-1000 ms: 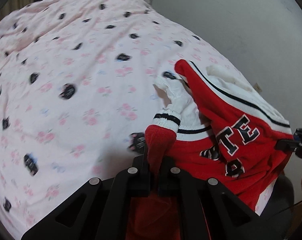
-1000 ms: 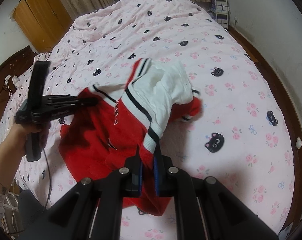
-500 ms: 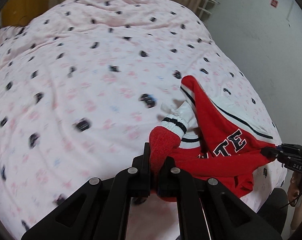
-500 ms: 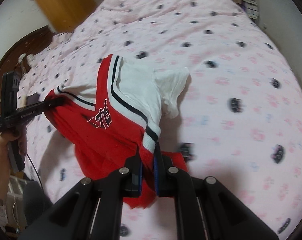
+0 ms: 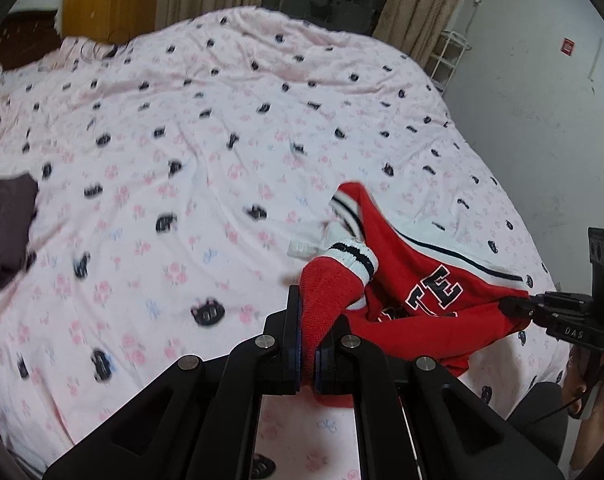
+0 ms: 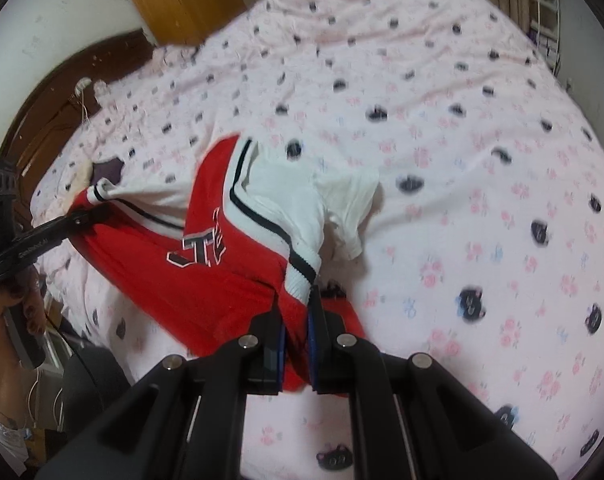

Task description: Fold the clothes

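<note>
Two tools hold one garment between them. The left tool is clamped on a red ribbed edge of the jersey, just below a white cuff with a dark stripe; the right tool is clamped on another red edge of the same jersey, beside a matching striped band. From the left wrist view the right tool shows at the far side, nipping the cloth at a corner; from the right wrist view the left tool shows likewise, with a hand around its handle.

The jersey hangs stretched between the two grips over the near part of the bed, red with white panels, dark piping and block letters. Its middle sags, and a white sleeve droops down onto the pink printed cover. Whether the lower red part rests on the bed or hangs just above it I cannot tell. A small pile of dark and cream cloth lies well apart at the bed's far edge.

The step in hand looks like spreading: the garment is being opened out before any fold is made. Next it likely needs to be drawn taut and laid flat on open bed, letters up or down, sleeves untwisted. The drooping sleeve could tuck underneath and bunch.
</note>
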The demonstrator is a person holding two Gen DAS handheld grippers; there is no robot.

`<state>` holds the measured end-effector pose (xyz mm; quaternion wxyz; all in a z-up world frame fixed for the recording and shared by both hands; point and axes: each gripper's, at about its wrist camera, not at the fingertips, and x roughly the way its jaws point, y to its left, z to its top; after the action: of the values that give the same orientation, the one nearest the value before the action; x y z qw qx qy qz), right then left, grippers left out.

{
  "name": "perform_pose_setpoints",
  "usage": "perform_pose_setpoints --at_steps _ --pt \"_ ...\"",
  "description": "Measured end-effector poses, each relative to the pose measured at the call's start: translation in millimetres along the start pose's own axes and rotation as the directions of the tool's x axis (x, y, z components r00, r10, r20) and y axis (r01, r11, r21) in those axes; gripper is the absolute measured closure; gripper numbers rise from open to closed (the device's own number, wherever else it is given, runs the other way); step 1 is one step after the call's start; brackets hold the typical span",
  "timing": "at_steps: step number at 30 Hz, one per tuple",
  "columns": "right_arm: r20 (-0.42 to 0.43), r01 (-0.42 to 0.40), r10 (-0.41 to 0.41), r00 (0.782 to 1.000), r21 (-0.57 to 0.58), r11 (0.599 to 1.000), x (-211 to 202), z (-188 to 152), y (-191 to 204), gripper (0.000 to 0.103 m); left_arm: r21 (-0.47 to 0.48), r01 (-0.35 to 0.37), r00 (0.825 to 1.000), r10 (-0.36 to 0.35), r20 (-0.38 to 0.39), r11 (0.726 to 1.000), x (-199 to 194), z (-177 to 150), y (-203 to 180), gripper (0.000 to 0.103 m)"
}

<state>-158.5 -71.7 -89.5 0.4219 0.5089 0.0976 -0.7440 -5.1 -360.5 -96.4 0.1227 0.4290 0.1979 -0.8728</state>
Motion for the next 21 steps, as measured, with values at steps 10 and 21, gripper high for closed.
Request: perform_pose_setpoints --at_steps 10,21 --pt "-0.137 0.021 -0.018 0.990 0.025 0.999 43 -53 -16 0.093 -0.071 0.006 0.993 -0.014 -0.120 0.997 47 -66 18 0.098" --pt "-0.084 0.012 -0.013 0.996 -0.011 1.000 21 -64 -18 0.046 0.044 -0.026 1.000 0.026 0.000 0.999 3 -61 6 0.050"
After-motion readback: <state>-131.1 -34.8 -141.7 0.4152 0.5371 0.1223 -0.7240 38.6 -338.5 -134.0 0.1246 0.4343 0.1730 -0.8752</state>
